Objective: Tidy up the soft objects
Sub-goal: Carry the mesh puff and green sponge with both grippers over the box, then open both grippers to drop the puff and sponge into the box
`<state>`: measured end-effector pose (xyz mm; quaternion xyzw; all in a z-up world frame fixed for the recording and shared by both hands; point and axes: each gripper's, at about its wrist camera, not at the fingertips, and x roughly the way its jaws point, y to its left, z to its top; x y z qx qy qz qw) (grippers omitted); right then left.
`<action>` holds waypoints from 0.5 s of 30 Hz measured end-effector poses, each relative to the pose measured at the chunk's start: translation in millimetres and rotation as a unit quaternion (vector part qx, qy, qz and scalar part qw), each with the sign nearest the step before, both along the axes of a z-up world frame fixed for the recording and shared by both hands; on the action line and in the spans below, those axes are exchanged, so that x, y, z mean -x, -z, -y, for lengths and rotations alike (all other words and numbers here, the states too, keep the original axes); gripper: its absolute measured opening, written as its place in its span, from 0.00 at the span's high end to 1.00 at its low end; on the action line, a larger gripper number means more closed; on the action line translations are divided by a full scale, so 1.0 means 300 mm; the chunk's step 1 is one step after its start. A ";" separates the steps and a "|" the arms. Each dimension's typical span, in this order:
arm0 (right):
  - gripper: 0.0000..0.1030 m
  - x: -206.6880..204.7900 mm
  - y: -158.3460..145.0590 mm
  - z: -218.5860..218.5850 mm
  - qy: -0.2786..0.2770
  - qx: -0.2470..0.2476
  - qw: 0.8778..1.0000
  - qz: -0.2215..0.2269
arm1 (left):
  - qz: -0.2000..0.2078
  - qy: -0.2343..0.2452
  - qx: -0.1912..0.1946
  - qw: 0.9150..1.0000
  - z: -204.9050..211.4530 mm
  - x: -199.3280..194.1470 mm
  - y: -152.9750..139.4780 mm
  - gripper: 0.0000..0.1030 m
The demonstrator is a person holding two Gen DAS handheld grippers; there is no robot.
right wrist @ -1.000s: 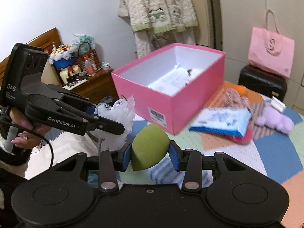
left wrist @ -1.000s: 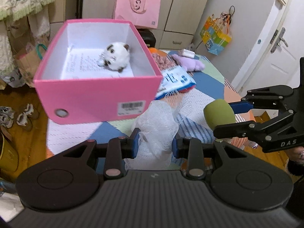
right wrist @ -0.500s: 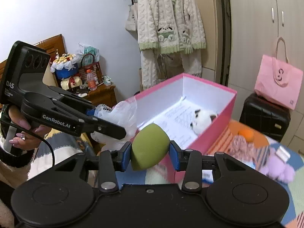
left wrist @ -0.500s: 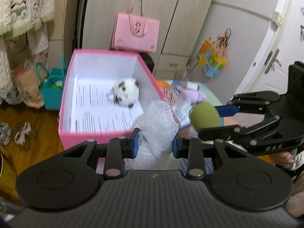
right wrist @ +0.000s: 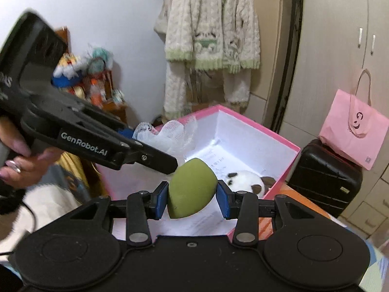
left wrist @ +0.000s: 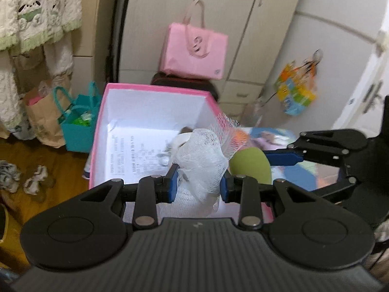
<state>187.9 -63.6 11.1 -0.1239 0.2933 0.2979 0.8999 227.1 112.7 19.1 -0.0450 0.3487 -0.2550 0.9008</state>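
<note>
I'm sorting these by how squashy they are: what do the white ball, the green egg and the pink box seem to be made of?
White ball: looks like bunched nylon mesh, matte; open netting and frayed edges show.
Green egg: probably soft foam sponge, smooth and matte, with a flat cut face.
Pink box: likely cardboard; thin stiff walls, pink outside, white inside.

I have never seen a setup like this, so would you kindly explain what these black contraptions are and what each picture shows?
They are hand-held two-finger grippers, one in each of a person's hands, each with a camera looking along its fingers. One picture comes from the left gripper, clamped on a white mesh puff. The other comes from the right gripper, clamped on a green sponge. Both hover at an open pink box lined with printed paper, where a small plush toy already lies.
</note>
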 end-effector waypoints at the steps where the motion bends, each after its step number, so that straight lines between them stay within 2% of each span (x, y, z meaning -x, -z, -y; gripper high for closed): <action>1: 0.54 -0.021 0.009 -0.007 -0.003 0.005 1.000 -0.007 | -0.005 -0.003 -0.008 1.000 0.006 -0.022 0.012 0.69; 4: 0.54 -0.076 0.044 -0.033 -0.018 0.025 0.999 -0.028 | -0.028 -0.010 -0.025 0.999 0.014 -0.074 0.050 0.69; 9: 0.54 -0.137 0.102 -0.084 -0.038 0.077 0.996 -0.036 | -0.062 -0.013 -0.048 0.997 0.026 -0.150 0.094 0.69; 15: 0.54 -0.201 0.138 -0.105 -0.037 0.090 0.994 -0.052 | -0.081 -0.018 -0.067 0.994 0.038 -0.207 0.122 0.69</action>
